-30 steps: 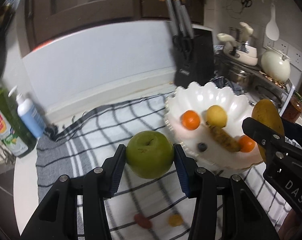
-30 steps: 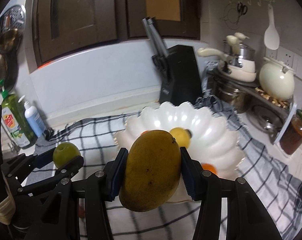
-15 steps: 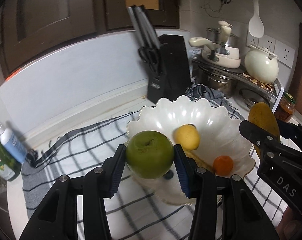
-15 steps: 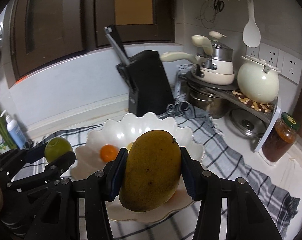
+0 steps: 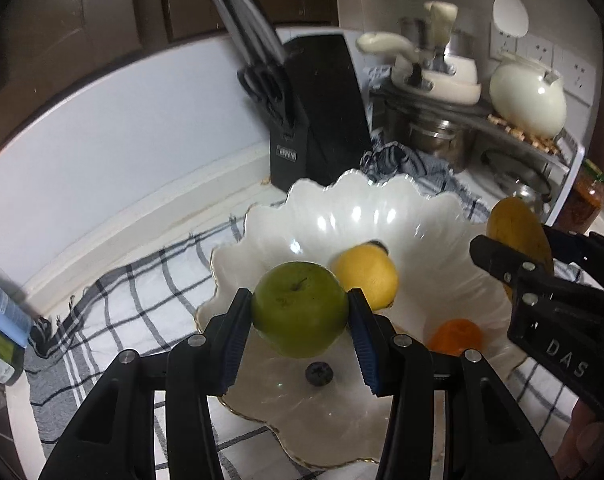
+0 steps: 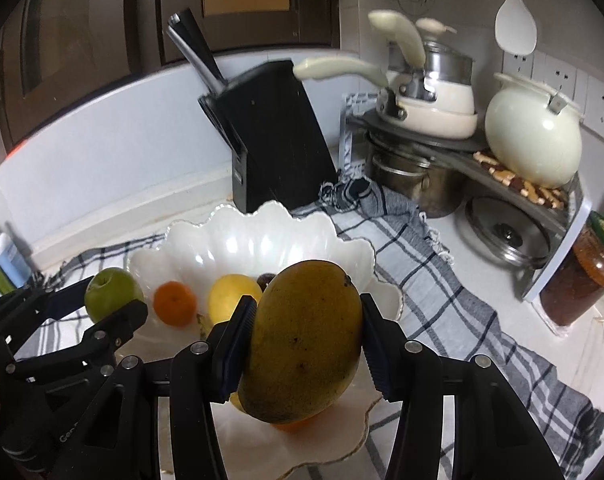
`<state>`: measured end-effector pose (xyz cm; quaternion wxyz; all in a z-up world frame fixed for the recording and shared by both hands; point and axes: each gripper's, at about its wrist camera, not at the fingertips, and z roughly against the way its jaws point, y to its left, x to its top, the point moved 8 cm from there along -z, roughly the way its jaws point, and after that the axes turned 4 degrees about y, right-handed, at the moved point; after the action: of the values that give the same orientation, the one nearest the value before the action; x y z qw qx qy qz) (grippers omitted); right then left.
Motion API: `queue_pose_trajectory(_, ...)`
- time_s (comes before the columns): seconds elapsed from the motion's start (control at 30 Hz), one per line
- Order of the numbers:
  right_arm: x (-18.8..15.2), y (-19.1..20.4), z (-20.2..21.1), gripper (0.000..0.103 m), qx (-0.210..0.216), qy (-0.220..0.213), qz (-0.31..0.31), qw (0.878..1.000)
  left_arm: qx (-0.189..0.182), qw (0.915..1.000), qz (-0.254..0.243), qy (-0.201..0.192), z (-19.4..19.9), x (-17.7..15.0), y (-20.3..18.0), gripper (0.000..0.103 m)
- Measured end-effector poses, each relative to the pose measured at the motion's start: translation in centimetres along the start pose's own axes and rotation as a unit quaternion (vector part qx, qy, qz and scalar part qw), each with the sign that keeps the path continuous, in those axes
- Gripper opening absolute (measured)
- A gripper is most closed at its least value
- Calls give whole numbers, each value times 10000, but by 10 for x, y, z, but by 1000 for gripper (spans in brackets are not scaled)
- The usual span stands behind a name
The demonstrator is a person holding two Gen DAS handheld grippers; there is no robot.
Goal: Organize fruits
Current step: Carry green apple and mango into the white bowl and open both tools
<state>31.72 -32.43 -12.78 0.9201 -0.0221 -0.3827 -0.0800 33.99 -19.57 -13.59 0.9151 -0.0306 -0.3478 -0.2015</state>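
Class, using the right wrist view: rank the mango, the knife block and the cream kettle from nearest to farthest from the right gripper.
1. mango: clamped in the right gripper.
2. knife block: beyond the bowl, left of centre.
3. cream kettle: back right, on the rack.

The left gripper (image 5: 299, 342) is made of matte black plastic. Each finger is a long arm with open triangular gaps inside, and round silver screws sit at the joints. The pads (image 5: 233, 342) on the inner sides are dark blue and have fine ribs. The right gripper (image 6: 302, 344) has the same black frame, the same silver screws and the same blue ribbed pads (image 6: 372, 354). Its side carries the white letters "DAS". Behind it, at the lower right edge of the left wrist view, a small part of bare skin shows.
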Motion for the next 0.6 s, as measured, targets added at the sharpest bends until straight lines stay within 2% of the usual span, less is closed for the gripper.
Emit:
queue_pose_trajectory(0.33, -11, -6, -32, 52, 22, 350, -31, 9994, 118, 9993, 49, 352, -30, -13, 1, 48)
queue_pose_trajectory(0.4, -10, -8, -29, 53, -14, 272, -25, 9996, 141, 9990, 41, 423, -33, -16, 0, 48)
queue_pose_trajectory(0.43, -8, -8, -26, 57, -88, 217, 7, 9997, 134, 9988, 41, 465, -34, -18, 0, 48)
queue_pose_trajectory(0.47, -7, -9, -24, 65, -148, 177, 28, 9997, 136, 9987, 51, 489, -35, -19, 0, 54)
queue_pose_trajectory(0.5, -5, -9, -21, 68, -234, 119, 42, 9996, 180, 9987, 67, 463, -34, -19, 1, 59)
queue_pose_trajectory(0.53, -3, -10, -19, 71, -272, 80, 52, 9996, 256, 9988, 86, 416, -32, -19, 2, 72)
queue_pose_trajectory(0.57, -2, -10, -16, 73, -291, 43, 63, 9995, 314, 9989, 103, 336, -29, -18, 2, 80)
queue_pose_trajectory(0.6, 0, -10, -14, 74, -302, 13, 67, 9995, 329, 9989, 106, 306, -27, -18, 3, 81)
